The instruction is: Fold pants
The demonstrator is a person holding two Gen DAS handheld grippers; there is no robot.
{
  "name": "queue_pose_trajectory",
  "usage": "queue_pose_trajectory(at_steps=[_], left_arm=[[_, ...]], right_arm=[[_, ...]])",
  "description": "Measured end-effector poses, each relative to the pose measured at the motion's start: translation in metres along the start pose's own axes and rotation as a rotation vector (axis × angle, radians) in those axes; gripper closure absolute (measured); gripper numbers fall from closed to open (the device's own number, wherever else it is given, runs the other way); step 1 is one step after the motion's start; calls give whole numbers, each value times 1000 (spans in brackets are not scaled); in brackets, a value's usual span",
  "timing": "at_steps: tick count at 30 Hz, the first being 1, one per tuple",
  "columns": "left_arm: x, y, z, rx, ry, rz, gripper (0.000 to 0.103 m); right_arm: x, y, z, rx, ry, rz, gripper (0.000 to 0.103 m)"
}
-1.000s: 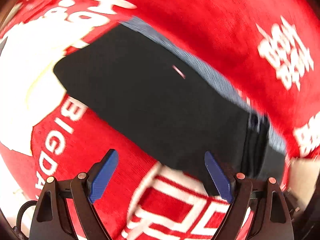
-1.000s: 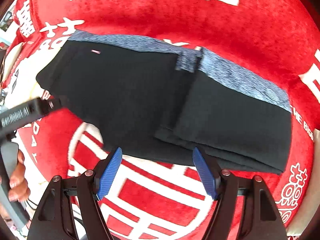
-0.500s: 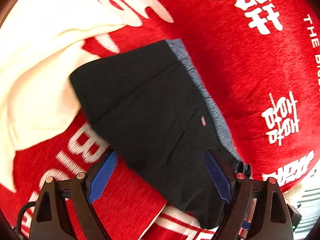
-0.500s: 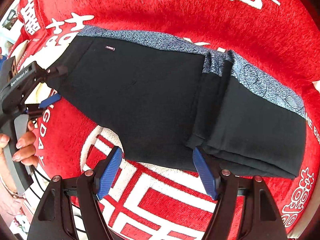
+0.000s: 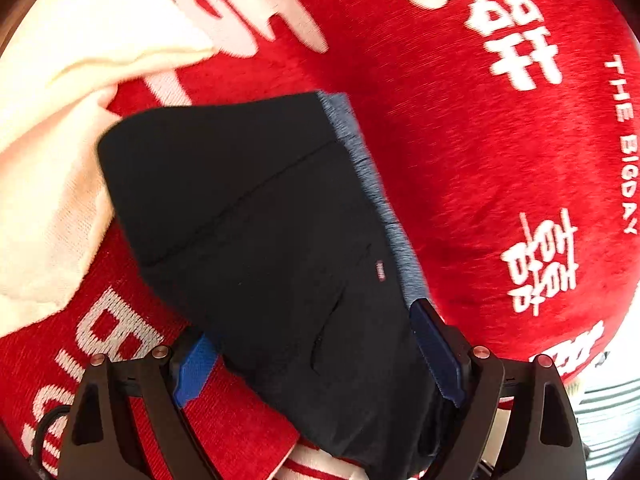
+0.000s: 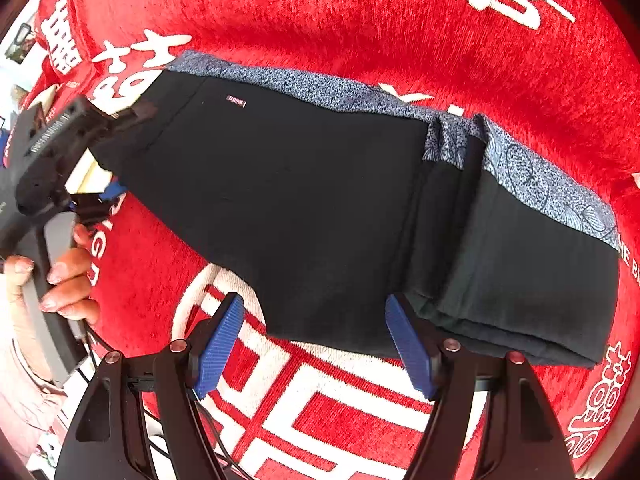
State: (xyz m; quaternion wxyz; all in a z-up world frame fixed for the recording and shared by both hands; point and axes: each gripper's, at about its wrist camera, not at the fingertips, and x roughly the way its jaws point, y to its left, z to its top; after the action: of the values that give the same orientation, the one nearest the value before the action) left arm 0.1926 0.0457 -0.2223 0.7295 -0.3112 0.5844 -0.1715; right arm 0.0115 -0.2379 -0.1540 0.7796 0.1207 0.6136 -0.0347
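Right wrist view: our black pants [image 6: 320, 208] lie lengthwise left-to-right on red blanket [image 6: 400, 20].
Right gripper [image 6: 316, 346] spread apart; left gripper [image 5: 316, 364] spread around pants.

A red blanket [image 5: 460, 128] with white characters; a cream cloth [image 5: 48, 152], somewhat blurred, overlaps its edge.

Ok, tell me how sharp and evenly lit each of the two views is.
Left wrist view: motion blur smears the white lettering on the red blanket and the pants edge; strong fisheye bending. Right wrist view: sharper, the weave of the pants' patterned band reads clearly, bright even light, black cloth shows little detail.
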Motion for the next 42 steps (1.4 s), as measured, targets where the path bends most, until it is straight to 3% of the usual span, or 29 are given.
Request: queue_pose_trajectory(at_steps=[3, 4, 6, 8, 11, 15, 19, 23, 26, 33, 39, 40, 42], left_arm=[[5, -12, -1, 47, 12, 98, 15], [10, -21, -2, 76, 16, 155, 21], [16, -35, -5, 149, 18, 294, 52], [14, -39, -8, 196, 16, 376, 64], [10, -47, -11, 250, 8, 407, 74], [10, -88, -39, 537, -65, 575, 77], [18, -114, -70, 759, -105, 671, 77], [21, -121, -79, 834, -108, 718, 77], [21, -122, -82, 864, -105, 737, 77], [22, -128, -93, 950, -115, 781, 77], [23, -137, -106, 994, -121, 801, 77], [21, -136, -106, 993, -121, 802, 77], [23, -136, -105, 979, -108, 799, 77]], right_arm=[[-3, -1, 6, 1, -9, 8, 26], [-4, -2, 9, 3, -12, 10, 26], [-5, -4, 15, 6, -15, 15, 26], [-9, -8, 24, 6, -24, 18, 26], [-17, -14, 41, 17, -35, 39, 26], [-28, -18, 78, 3, -40, 79, 24], [-36, -5, 126, -21, -26, 194, 22], [-28, 17, 175, 6, 62, 361, 19], [-15, 52, 202, -49, 146, 407, 18], [22, 151, 214, -336, 326, 348, 16], [60, 188, 215, -429, 458, 259, 16], [64, 188, 214, -439, 471, 244, 19], [69, 186, 211, -454, 474, 203, 77]])
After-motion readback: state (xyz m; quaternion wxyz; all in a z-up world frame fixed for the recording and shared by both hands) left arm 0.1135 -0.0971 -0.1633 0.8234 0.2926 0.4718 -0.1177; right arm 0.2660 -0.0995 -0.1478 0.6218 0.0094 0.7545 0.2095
